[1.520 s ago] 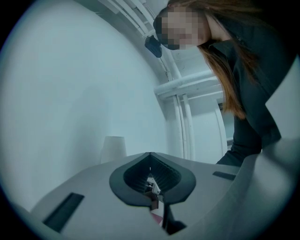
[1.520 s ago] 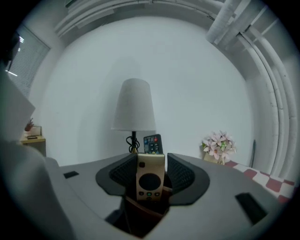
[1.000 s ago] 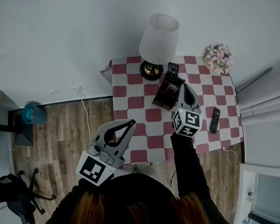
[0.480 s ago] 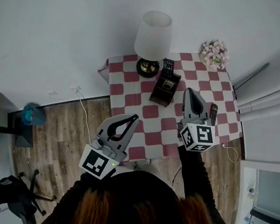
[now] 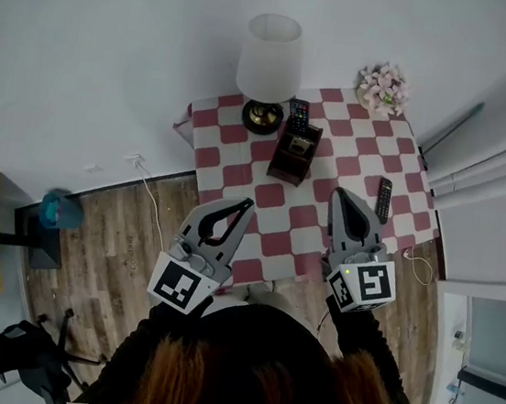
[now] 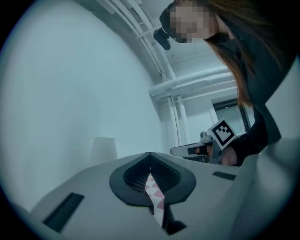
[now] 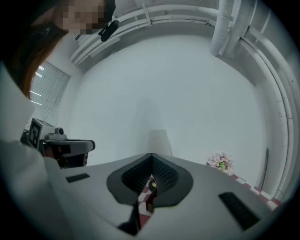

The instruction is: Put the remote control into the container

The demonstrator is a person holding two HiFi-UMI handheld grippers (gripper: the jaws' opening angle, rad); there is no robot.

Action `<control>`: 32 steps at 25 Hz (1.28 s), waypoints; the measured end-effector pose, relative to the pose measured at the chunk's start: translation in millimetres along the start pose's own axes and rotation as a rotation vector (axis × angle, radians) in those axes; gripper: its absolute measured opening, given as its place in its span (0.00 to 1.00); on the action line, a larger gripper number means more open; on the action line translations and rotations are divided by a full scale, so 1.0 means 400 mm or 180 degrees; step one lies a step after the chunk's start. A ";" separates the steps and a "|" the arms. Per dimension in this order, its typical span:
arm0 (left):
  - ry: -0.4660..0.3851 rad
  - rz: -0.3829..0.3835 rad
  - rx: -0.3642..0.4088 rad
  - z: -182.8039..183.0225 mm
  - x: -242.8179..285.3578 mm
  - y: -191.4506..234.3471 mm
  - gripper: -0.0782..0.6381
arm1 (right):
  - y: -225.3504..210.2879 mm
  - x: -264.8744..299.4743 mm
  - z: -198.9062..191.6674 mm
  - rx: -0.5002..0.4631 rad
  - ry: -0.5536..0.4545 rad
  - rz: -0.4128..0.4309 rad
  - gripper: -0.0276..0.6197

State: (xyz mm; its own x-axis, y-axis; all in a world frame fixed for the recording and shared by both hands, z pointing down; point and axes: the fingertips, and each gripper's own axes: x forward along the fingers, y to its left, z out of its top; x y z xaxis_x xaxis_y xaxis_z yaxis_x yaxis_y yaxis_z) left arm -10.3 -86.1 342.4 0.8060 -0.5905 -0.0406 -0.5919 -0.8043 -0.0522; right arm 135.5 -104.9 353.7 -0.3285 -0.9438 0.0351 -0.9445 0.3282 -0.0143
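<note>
A dark brown container [image 5: 294, 153] stands on the red-and-white checked table [image 5: 241, 153]. One black remote control [image 5: 297, 115] shows at the container's far end; whether it is inside I cannot tell. A second black remote control [image 5: 384, 200] lies flat near the table's right edge. My right gripper [image 5: 338, 193] is shut and empty, held above the table's near right part, left of that remote. My left gripper [image 5: 247, 203] is also shut and empty, over the table's near edge. Both gripper views show the jaws [image 6: 150, 154] [image 7: 151, 154] closed with nothing between them.
A white-shaded lamp [image 5: 270, 60] stands at the table's back left and pink flowers [image 5: 384, 86] at its back right. White cables trail on the wooden floor [image 5: 110, 233] left and right of the table. A wall with pipes [image 5: 488, 172] runs along the right.
The right gripper has drawn back from the container toward the person, to the table's near right. The left gripper stays low at the near edge. The head view has shifted slightly.
</note>
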 end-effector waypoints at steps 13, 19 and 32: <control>-0.0019 -0.0048 0.0021 -0.009 0.029 -0.022 0.12 | 0.043 -0.112 -0.011 0.0100 0.0068 -0.0046 0.06; -0.0024 -0.0089 -0.0021 -0.012 0.044 -0.035 0.12 | 0.031 -0.133 0.012 0.0115 0.0013 -0.0094 0.06; -0.0023 -0.0086 -0.0032 -0.016 0.050 -0.034 0.12 | 0.011 -0.143 0.016 0.0143 -0.0020 -0.0153 0.06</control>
State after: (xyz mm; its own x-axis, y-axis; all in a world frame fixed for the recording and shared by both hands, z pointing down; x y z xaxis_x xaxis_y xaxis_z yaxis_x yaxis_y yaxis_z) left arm 13.8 -87.3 348.7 0.8216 -0.5681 -0.0466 -0.5699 -0.8206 -0.0435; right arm 150.2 -49.9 345.2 -0.2825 -0.9588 0.0304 -0.9581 0.2805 -0.0576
